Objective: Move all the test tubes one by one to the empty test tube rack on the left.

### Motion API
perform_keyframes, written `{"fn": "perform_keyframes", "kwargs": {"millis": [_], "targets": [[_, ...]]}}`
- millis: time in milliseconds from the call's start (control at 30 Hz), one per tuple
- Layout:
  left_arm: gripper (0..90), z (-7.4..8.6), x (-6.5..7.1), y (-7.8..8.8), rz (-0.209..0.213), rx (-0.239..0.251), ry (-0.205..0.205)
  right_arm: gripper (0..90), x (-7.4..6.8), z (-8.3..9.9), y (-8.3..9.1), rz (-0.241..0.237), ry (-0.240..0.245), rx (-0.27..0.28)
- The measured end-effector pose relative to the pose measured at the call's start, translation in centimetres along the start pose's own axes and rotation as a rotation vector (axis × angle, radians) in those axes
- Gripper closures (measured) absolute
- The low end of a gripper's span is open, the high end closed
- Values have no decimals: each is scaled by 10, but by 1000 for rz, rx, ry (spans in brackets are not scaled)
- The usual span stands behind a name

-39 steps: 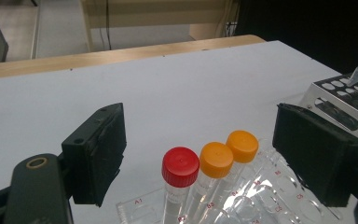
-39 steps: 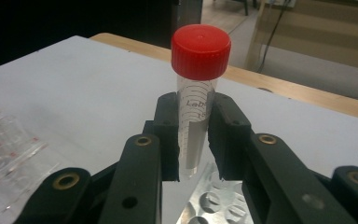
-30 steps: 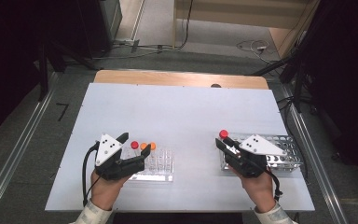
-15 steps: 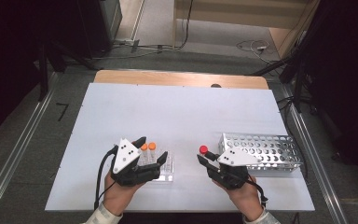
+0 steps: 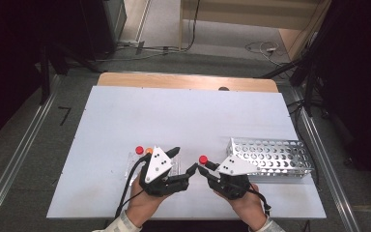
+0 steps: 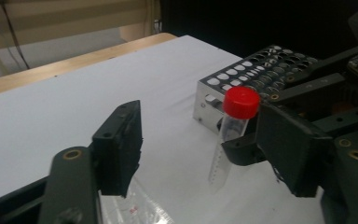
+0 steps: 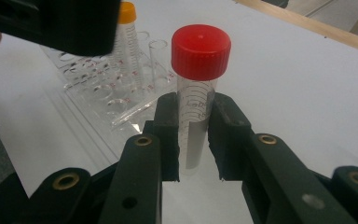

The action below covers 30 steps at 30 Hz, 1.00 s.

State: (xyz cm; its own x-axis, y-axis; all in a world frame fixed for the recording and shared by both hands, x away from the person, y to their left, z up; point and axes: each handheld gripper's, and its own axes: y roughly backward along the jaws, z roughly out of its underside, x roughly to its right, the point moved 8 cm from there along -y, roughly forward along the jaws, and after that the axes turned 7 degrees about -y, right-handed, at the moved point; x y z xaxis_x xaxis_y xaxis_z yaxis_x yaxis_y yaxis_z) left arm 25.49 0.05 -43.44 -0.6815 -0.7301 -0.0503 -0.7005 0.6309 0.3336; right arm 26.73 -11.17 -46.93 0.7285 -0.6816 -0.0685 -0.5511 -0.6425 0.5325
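Carrying: the right gripper [image 5: 204,166] pinches a red-capped tube [image 7: 196,88] just below its cap, holding it upright above the table [image 5: 183,111] near the front edge, between the two racks
Grip on tube: in the right gripper view both pads press on the clear wall of the tube, and its lower end hangs free under them
Left gripper [image 5: 181,161]: its jaws stand apart with nothing between them and have just been closing; its tips point toward the tube from the left
Clear rack [image 7: 98,88]: sits near the front edge, left of centre, under the left hand; an orange-capped tube [image 7: 127,28] stands in it, with a red cap [image 5: 139,150] beside it in the high view
Metal rack [image 5: 270,157]: lies near the front right corner, just behind the right hand
Step in hand: a judgement, the tube looks to be passing between racks, possibly hand to hand
Next move calls for: bringing the left jaws around the tube below or above the right pads, closing firmly before the right lets go, and keeping the tube upright
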Motion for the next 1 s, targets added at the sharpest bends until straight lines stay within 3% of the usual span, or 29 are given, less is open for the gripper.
{"fn": "perform_keyframes", "kwargs": {"millis": [300,600,800,1000], "targets": [[529,-8,16,-13,77,16,-11,714,-4,0,-1,-11,6,-3],[691,-6,18,-22,81,-2,-21,714,-5,-1,1,-13,6,5],[705,-8,17,-20,82,7,-11,709,-6,-1,2,-16,4,6],[706,-16,10,-9,72,37,9,420,-10,-3,7,-70,14,14]]}}
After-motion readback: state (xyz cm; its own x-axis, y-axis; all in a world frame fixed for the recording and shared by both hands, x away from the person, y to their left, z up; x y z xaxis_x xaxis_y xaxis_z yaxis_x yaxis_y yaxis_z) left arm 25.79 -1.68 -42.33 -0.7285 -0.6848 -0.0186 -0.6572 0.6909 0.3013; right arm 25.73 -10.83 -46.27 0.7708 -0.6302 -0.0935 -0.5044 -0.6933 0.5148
